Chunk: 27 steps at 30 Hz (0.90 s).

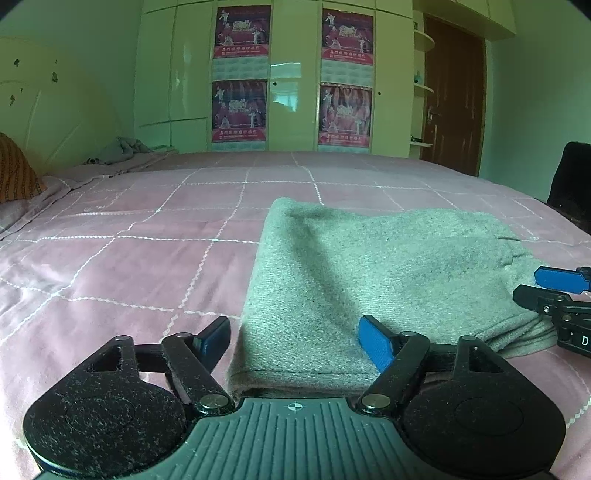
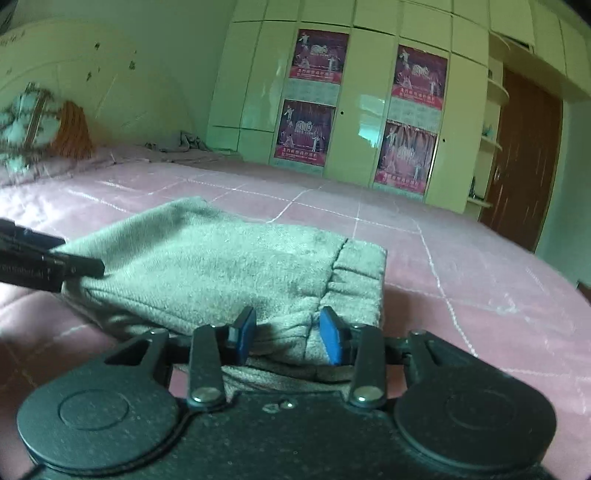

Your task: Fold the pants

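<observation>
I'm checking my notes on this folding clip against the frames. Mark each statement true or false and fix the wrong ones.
1. The pants lie folded on a pink checked bedspread. True.
2. The left gripper is clamped shut on the pants. False: its jaws stand wide open, one pad on the fabric, the other over the bedspread.
3. The right gripper has its jaws open around a bunched edge of the pants. True.
4. The wardrobe doors are bare. False: four posters hang on them.
5. The brown door is right of the wardrobe. True.
</observation>
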Tool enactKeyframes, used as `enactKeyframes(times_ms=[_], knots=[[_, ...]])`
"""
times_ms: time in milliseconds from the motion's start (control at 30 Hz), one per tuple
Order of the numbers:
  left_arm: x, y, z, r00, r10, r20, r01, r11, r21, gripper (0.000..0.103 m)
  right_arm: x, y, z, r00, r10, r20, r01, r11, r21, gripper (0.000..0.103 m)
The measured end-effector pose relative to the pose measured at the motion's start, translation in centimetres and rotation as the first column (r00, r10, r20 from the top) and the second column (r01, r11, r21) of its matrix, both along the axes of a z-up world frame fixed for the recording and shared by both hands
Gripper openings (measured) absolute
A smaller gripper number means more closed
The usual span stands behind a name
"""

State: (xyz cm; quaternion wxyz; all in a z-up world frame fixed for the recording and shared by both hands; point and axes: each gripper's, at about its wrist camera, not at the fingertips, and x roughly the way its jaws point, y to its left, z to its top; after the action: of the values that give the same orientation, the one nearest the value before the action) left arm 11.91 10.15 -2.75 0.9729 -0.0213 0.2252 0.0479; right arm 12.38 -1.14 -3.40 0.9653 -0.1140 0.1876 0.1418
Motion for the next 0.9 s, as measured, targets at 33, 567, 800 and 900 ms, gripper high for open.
enactKeyframes(times_ms=[33, 567, 800, 900], knots=[[0.0, 0.1, -0.1, 1.0, 0.003, 0.001, -0.003, 1.0, -0.005, 0.079, 0.1, 0.0, 0.0, 1.0, -0.001, -0.003, 0.001, 1.0, 0.003, 0.039], [0.8, 6.9, 1.8, 1.0, 0.016, 0.021, -0.008, 0.934, -0.356, 0.08, -0.6, -2.9, 3.6, 0.999, -0.039, 0.002, 0.038, 0.981, 0.191, 0.073], [5.0, 12.7, 0.6, 0.994, -0.093, -0.054, 0.041, 0.795, -0.605, 0.08, 3.6, -9.4, 2.9, 0.962, 0.017, -0.272, 0.136, 0.835, 0.534, 0.073], [6.6, 14.5, -0.3, 0.985, -0.143, -0.096, 0.042, 0.739, -0.672, 0.08, 5.2, -12.1, 1.8, 0.928, 0.037, -0.37, 0.218, 0.752, 0.622, 0.076]])
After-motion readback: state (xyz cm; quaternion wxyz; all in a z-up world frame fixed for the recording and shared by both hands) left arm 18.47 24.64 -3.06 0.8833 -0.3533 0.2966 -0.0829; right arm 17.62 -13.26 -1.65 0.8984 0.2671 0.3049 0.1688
